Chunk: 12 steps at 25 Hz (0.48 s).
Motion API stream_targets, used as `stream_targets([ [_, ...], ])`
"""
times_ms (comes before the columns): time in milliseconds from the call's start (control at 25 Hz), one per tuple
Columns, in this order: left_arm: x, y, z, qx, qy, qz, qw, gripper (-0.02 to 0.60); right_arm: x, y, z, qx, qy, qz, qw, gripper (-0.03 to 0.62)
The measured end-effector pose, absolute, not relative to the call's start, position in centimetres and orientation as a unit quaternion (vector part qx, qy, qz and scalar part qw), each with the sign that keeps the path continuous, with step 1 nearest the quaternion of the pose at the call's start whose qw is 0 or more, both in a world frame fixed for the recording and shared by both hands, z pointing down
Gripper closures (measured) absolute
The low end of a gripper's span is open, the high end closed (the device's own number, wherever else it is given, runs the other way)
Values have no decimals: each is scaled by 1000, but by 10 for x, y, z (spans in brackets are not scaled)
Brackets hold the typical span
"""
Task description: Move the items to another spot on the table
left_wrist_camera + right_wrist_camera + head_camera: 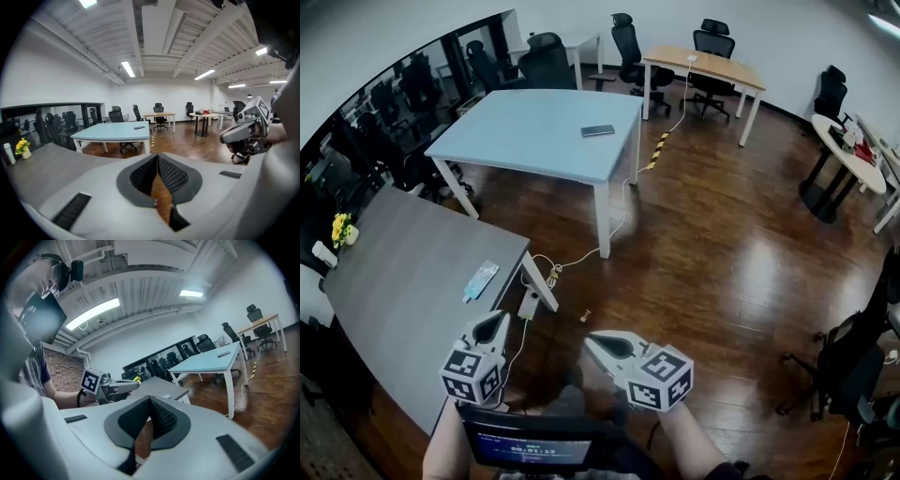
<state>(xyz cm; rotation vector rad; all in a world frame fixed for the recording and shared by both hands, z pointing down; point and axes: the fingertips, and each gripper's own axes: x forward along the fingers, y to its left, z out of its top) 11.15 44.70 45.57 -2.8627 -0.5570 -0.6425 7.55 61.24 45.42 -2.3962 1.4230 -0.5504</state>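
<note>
Head view: the left gripper [499, 319] and right gripper [592, 341] sit down near the bottom, right by the near right edge of the grey table [403, 281]. A blue packet [479, 279] lies close to that edge, just past the left gripper, and yellow flowers [340, 228] sit on the table's far left.

Left gripper view: tips pinched together, nothing in them.

Right gripper view: same deal, closed and empty, with the left gripper off to the left.
</note>
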Motion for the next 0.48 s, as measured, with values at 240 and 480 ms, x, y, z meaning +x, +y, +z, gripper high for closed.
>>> stream_targets([
  [240,158,364,477,-961,-158,-224,30,486,123,572,461,-825,506,-226,110,614],
  [480,209,283,530,-942,-163,-263,126,340,184,495,462,-822,509,-244,73,614],
])
